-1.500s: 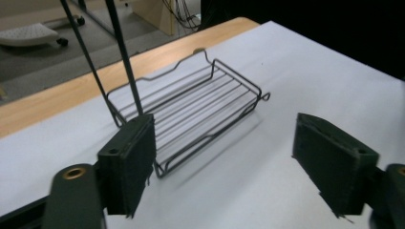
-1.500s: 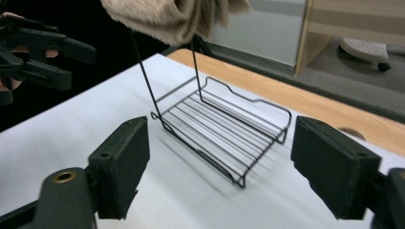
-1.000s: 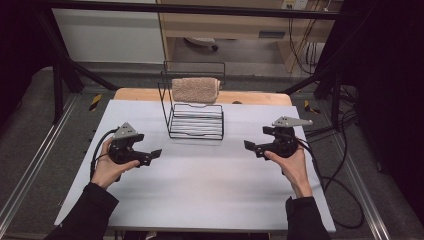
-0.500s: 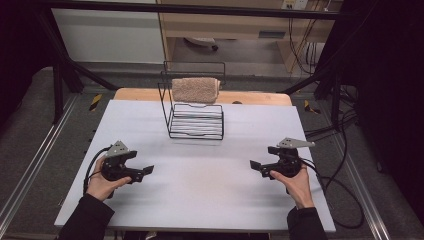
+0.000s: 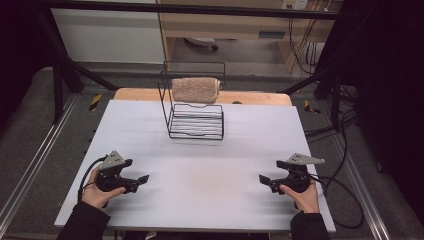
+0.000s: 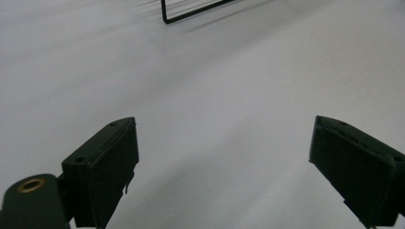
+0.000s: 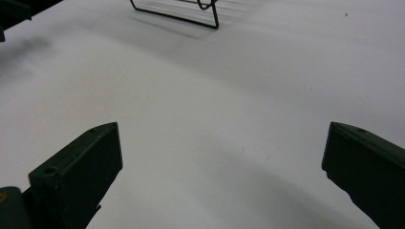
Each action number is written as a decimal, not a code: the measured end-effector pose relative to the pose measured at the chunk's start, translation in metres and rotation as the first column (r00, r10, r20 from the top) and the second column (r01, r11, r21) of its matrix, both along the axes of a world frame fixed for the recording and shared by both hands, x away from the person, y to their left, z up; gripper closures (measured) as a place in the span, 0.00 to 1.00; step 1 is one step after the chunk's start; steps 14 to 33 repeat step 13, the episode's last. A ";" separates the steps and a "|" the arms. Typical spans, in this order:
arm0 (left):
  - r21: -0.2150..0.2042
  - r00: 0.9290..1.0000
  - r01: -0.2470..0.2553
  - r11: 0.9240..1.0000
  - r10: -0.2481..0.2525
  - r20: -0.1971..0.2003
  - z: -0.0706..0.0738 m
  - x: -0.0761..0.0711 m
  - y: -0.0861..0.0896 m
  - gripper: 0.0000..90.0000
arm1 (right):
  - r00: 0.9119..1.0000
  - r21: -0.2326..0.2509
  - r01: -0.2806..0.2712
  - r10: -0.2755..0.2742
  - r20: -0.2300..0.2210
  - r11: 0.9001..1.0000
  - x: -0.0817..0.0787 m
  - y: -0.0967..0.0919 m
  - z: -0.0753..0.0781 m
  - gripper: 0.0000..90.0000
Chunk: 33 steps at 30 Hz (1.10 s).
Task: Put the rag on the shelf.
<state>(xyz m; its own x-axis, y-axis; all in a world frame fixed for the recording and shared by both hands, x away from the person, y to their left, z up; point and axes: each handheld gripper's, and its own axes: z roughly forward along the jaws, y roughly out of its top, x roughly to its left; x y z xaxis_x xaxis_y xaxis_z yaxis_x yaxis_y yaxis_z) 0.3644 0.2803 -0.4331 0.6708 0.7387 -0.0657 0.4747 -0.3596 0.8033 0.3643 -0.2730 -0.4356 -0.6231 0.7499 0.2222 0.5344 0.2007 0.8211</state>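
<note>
I hold my left tongs (image 5: 141,180) at about eight o'clock on the white table (image 5: 210,150), jaws spread wide with nothing between them. My right tongs (image 5: 264,180) sit at four o'clock, equally wide. The wire rack (image 5: 196,120) stands at twelve o'clock, well apart from both, with a tan towel (image 5: 195,90) draped over its top rail.

A lab — black frame rails (image 5: 190,9), trailing cables (image 5: 345,150), bare white table (image 5: 210,150).

Left tool (image 5: 142,179) and right tool (image 5: 264,179) gape wide, facing inward.
</note>
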 end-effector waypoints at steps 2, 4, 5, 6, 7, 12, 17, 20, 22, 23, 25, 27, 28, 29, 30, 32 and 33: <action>-0.003 1.000 -0.001 1.000 0.001 -0.003 -0.002 -0.002 0.000 0.10 | 1.000 -0.006 -0.002 0.002 -0.004 1.000 -0.002 -0.003 -0.003 0.01; -0.002 1.000 0.001 1.000 -0.001 -0.005 -0.004 -0.003 0.001 0.10 | 1.000 -0.001 -0.004 0.004 -0.006 1.000 -0.004 -0.004 -0.005 0.01; 0.001 1.000 0.004 1.000 -0.004 -0.005 -0.005 -0.004 0.001 0.09 | 1.000 -0.008 -0.012 0.012 -0.003 1.000 -0.005 -0.004 -0.007 0.01; 0.004 1.000 0.007 1.000 -0.007 -0.004 -0.005 -0.005 0.001 0.09 | 1.000 -0.015 -0.021 0.021 -0.005 1.000 -0.006 -0.004 -0.007 0.01; 0.002 1.000 0.008 1.000 -0.008 -0.007 -0.005 -0.005 0.001 0.09 | 1.000 -0.024 -0.025 0.025 -0.001 0.999 -0.007 -0.004 -0.008 0.01; -0.004 1.000 0.010 1.000 -0.010 -0.004 -0.006 -0.007 0.002 0.08 | 0.999 -0.034 -0.032 0.032 -0.008 0.999 -0.008 -0.002 -0.010 0.01; -0.006 1.000 0.010 1.000 -0.010 -0.005 -0.006 -0.008 0.003 0.08 | 0.999 -0.035 -0.031 0.030 -0.014 0.999 -0.009 -0.001 -0.010 0.01; -0.006 1.000 0.010 1.000 -0.010 -0.005 -0.006 -0.008 0.003 0.08 | 0.999 -0.035 -0.031 0.030 -0.014 0.999 -0.009 -0.001 -0.010 0.01; -0.006 1.000 0.010 1.000 -0.010 -0.005 -0.006 -0.008 0.003 0.08 | 0.999 -0.035 -0.031 0.030 -0.014 0.999 -0.009 -0.001 -0.010 0.01; -0.006 1.000 0.010 1.000 -0.010 -0.005 -0.006 -0.008 0.003 0.08 | 0.999 -0.035 -0.031 0.030 -0.014 0.999 -0.009 -0.001 -0.010 0.01; -0.006 1.000 0.010 1.000 -0.010 -0.005 -0.006 -0.008 0.003 0.08 | 0.999 -0.035 -0.031 0.030 -0.014 0.999 -0.009 -0.001 -0.010 0.01; -0.006 1.000 0.010 1.000 -0.010 -0.005 -0.006 -0.008 0.003 0.08 | 0.999 -0.035 -0.031 0.030 -0.014 0.999 -0.009 -0.001 -0.010 0.01; -0.006 1.000 0.010 1.000 -0.010 -0.005 -0.006 -0.008 0.003 0.08 | 0.999 -0.035 -0.031 0.030 -0.014 0.999 -0.009 -0.001 -0.010 0.01; -0.006 1.000 0.010 1.000 -0.010 -0.005 -0.006 -0.008 0.003 0.08 | 0.999 -0.035 -0.031 0.030 -0.014 0.999 -0.009 -0.001 -0.010 0.01; -0.006 1.000 0.010 1.000 -0.010 -0.005 -0.006 -0.008 0.003 0.08 | 0.999 -0.035 -0.031 0.030 -0.014 0.999 -0.009 -0.001 -0.010 0.01; -0.006 1.000 0.010 1.000 -0.010 -0.005 -0.006 -0.008 0.003 0.08 | 0.999 -0.035 -0.031 0.030 -0.014 0.999 -0.009 -0.001 -0.010 0.01; -0.006 1.000 0.010 1.000 -0.010 -0.005 -0.006 -0.008 0.003 0.08 | 0.999 -0.035 -0.031 0.030 -0.014 0.999 -0.009 -0.001 -0.010 0.01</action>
